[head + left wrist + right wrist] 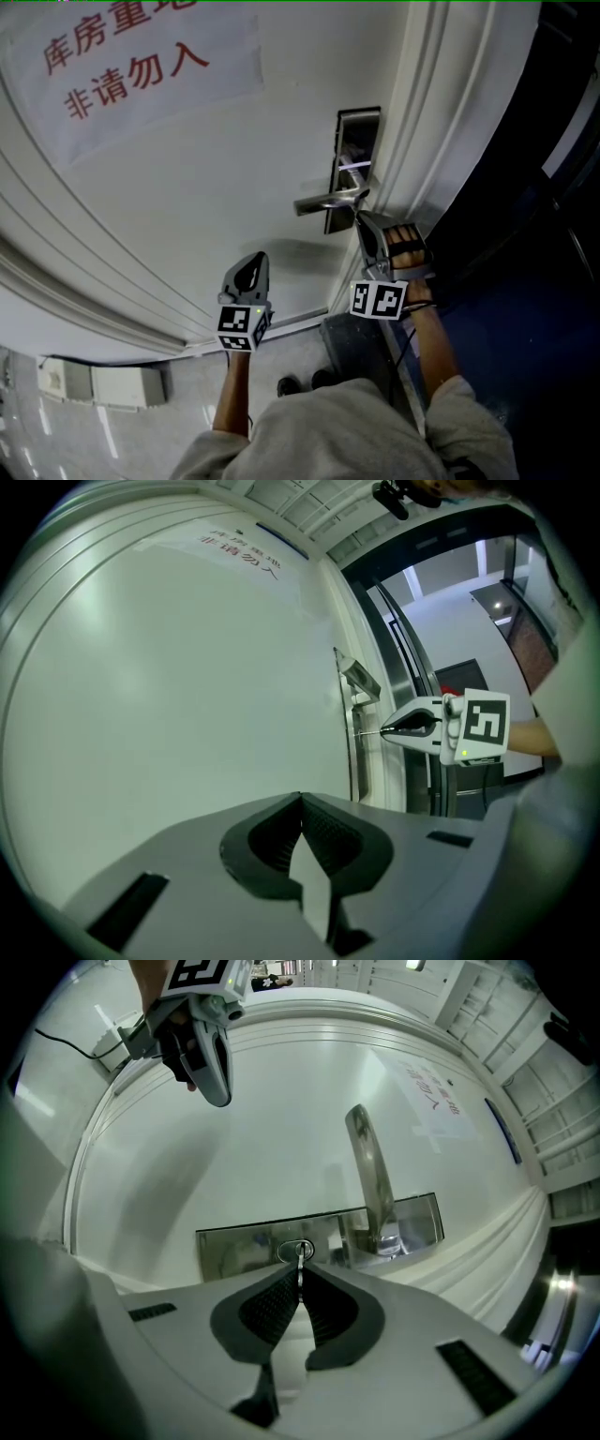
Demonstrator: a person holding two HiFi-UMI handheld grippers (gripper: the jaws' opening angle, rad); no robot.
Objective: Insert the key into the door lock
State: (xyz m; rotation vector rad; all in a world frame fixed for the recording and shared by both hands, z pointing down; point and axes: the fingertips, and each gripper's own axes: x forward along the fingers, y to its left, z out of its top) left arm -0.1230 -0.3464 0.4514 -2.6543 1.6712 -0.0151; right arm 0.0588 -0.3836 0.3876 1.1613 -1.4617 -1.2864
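The silver lock plate sits on the white door, with its lever handle beside the round keyhole. My right gripper is shut on a thin metal key, whose tip is at the keyhole. The head view has that gripper pointing at the plate just below the handle. In the left gripper view the key reaches level from the right gripper to the plate's edge. My left gripper is shut and empty, held off to the left near the door.
A paper notice with red characters is stuck on the door at upper left. The door frame runs right of the lock, with a dark opening beyond it. The person's shoes show on the floor below.
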